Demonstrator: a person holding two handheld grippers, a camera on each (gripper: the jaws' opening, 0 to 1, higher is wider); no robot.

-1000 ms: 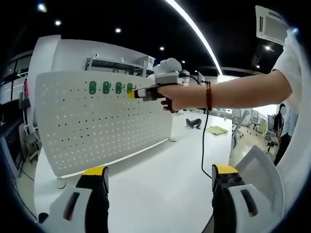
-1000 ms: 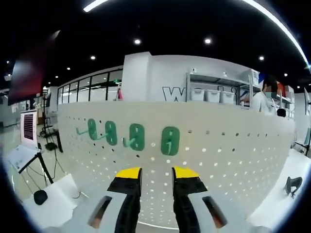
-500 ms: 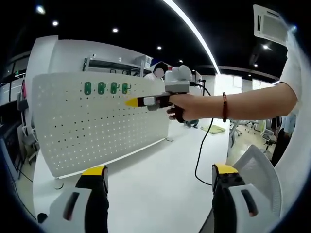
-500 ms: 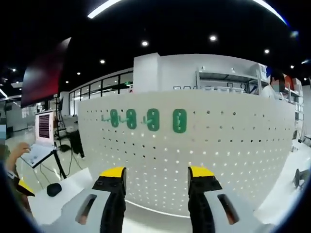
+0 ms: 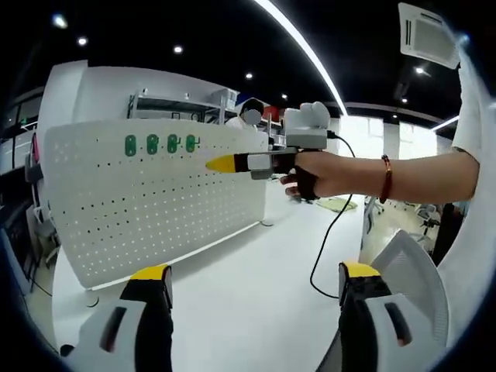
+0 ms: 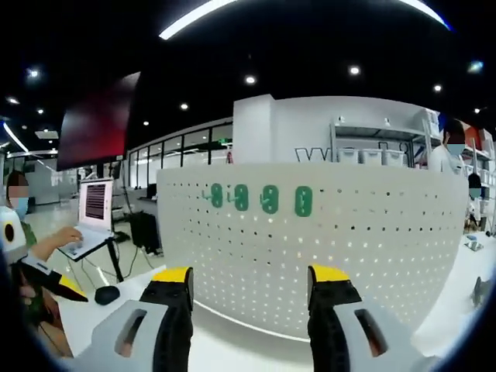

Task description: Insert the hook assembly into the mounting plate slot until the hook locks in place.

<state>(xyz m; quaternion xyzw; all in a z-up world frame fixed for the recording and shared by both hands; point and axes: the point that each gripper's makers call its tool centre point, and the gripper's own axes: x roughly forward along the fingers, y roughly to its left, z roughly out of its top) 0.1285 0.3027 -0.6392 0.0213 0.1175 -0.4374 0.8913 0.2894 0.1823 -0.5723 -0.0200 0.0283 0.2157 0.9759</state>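
- Four green hooks (image 6: 260,198) are sitting in a row in the upper holes of the white plate (image 6: 341,248), which is standing upright on the white worktop (image 5: 256,310); in the left gripper view the hooks (image 5: 160,144) are showing near the plate's (image 5: 155,209) top left.
- The right claw (image 6: 252,280) is standing released and carrying nothing, its yellow-tipped jaws spread wide and apart from the plate. In the left gripper view this same claw (image 5: 219,163) is pointing at the plate from the side, held by a hand (image 5: 325,174) with a cable hanging below.
- The left claw (image 5: 256,273) is likewise released and idle, low over the worktop, jaws wide apart.
- Judging by the row, the hooks are looking seated; whether each is truly locked is too small to tell.
- Risks from here:
  - A hook only half seated may be dropping out if the plate is getting bumped by a claw tip.
  - The freestanding plate may be tipping or sliding under a firm push.
  - The dangling cable may be catching the plate edge.
  - Swinging either claw away may be taking the hooks out of the workspace picture, which the task forbids.
- A person at a laptop (image 6: 94,221) is sitting off to one side, well apart from the plate.
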